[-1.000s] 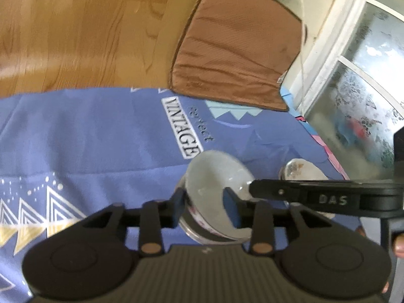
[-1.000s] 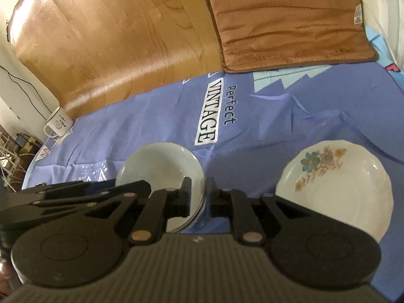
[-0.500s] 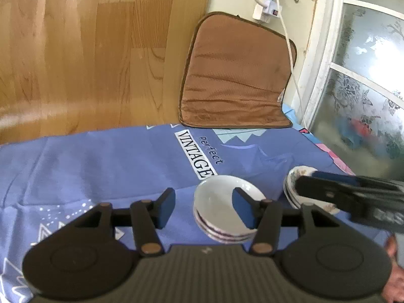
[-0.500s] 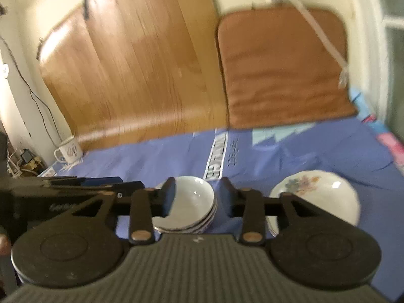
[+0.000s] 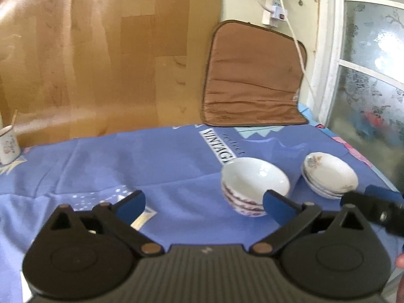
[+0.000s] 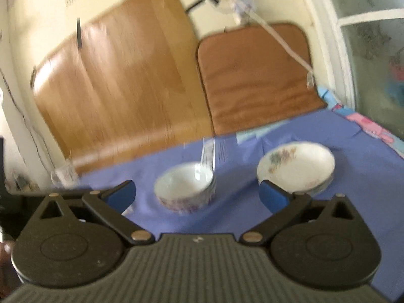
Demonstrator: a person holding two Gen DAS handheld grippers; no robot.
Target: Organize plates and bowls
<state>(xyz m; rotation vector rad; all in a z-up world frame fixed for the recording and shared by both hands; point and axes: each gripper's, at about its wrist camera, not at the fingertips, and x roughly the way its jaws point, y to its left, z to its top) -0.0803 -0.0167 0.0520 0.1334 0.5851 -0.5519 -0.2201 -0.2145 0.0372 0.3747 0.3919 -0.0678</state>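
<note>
blue cloth [image 5: 156, 161] with a "vintage" print covers the surface we work over, and on it stand two stacks of white crockery. the stack of bowls [image 5: 255, 185], white inside with a purple pattern on the outer walls, sits right of centre in our left wrist view; in the right wrist view the same bowls [image 6: 185, 189] lie just ahead, between our fingers' line of sight. beside them, apart and not touching, rests the stack of shallow plates [image 5: 330, 178] with a faint flower print, seen again at [image 6: 296, 168].

our left gripper [image 5: 203, 203] is spread wide, its blue pads [image 5: 131, 203] clear of everything and holding nothing; the bowls sit ahead of its right pad without contact. our right gripper [image 6: 197, 194] is likewise spread wide and empty, its blue fingertips [image 6: 274, 197] on either side of the bowls but short of them. the right wrist view is blurred, so we cannot read fine detail there.

a brown cushion [image 5: 252, 75] leans against the wall behind the cloth, next to a wooden panel [image 5: 101, 58]. a white cable [image 5: 298, 48] hangs across the cushion. a small patterned mug [image 5: 8, 146] stands at the cloth's far left edge.
</note>
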